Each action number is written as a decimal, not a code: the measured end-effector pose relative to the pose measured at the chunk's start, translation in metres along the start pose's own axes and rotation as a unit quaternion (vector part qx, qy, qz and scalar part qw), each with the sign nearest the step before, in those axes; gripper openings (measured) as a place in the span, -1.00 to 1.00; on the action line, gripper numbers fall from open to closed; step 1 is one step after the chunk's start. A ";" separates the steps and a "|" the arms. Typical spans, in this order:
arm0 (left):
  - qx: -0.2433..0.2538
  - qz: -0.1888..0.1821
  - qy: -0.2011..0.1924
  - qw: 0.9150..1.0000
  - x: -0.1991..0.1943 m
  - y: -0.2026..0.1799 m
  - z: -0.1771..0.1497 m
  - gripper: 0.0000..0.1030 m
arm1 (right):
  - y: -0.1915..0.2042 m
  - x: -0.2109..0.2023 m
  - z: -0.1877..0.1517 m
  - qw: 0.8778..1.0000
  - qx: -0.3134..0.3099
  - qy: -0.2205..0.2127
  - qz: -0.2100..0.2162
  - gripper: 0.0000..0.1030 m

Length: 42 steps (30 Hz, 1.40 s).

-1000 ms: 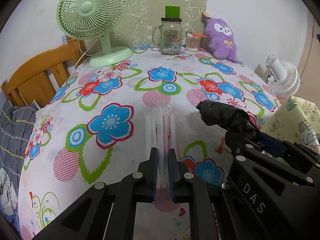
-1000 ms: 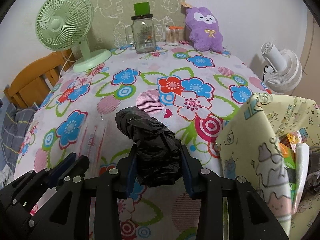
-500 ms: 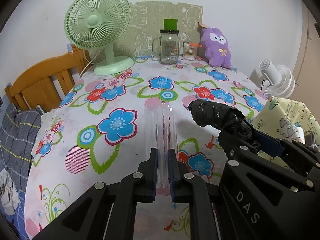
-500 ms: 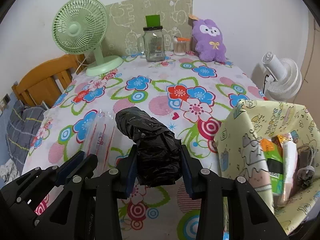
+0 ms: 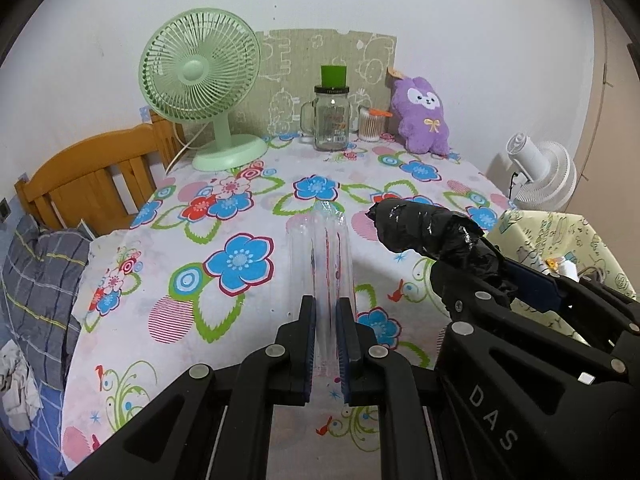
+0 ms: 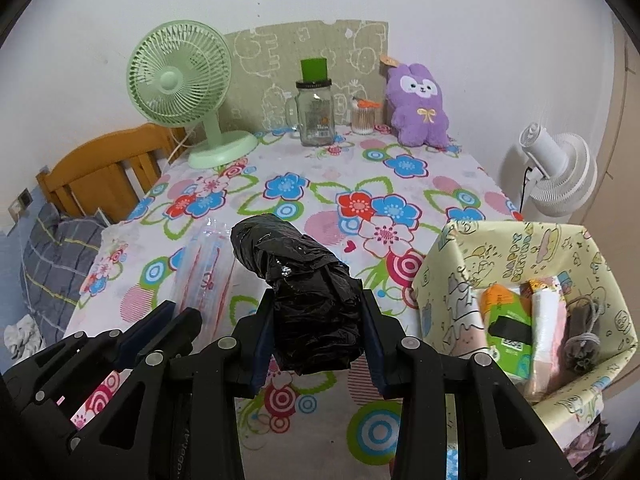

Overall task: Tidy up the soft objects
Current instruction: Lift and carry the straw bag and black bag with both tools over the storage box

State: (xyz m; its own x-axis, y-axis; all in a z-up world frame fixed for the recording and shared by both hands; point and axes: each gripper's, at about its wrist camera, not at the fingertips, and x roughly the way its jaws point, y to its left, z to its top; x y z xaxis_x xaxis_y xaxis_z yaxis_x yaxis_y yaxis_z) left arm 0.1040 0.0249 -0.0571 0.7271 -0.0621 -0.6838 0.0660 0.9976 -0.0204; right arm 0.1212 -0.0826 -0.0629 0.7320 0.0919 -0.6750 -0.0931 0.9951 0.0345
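My left gripper is shut on a roll of clear plastic bags that sticks out forward above the flowered tablecloth. My right gripper is shut on a crumpled roll of black plastic bags, also lifted off the table. The two grippers hang side by side; the black roll shows at the right of the left wrist view, the clear roll at the left of the right wrist view. A yellow patterned storage box stands open at the right, with packets inside.
At the table's far end stand a green desk fan, a glass jar with a green lid, a cotton swab pot and a purple plush toy. A white fan stands at the right, a wooden headboard at the left.
Both grippers have risen and drawn back from the table with their rolls still held, so more of the table, the box's inside and the room come into view.
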 end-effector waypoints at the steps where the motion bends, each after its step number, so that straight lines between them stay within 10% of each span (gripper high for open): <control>1: 0.000 0.000 -0.002 1.000 -0.003 -0.001 0.000 -0.85 | 0.000 -0.002 0.000 1.000 -0.001 -0.002 0.001 -0.17; 42: 0.028 -0.031 -0.069 0.997 -0.068 -0.060 0.019 -0.85 | -0.047 -0.086 0.013 0.997 0.005 -0.072 -0.013 -0.17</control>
State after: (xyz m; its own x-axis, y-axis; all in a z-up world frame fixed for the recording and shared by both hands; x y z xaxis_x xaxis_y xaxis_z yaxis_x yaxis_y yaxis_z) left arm 0.0632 -0.0315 0.0043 0.8077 -0.1303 -0.5750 0.1484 0.9888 -0.0157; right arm 0.0712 -0.1372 0.0028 0.8232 0.0700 -0.5634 -0.0673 0.9974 0.0257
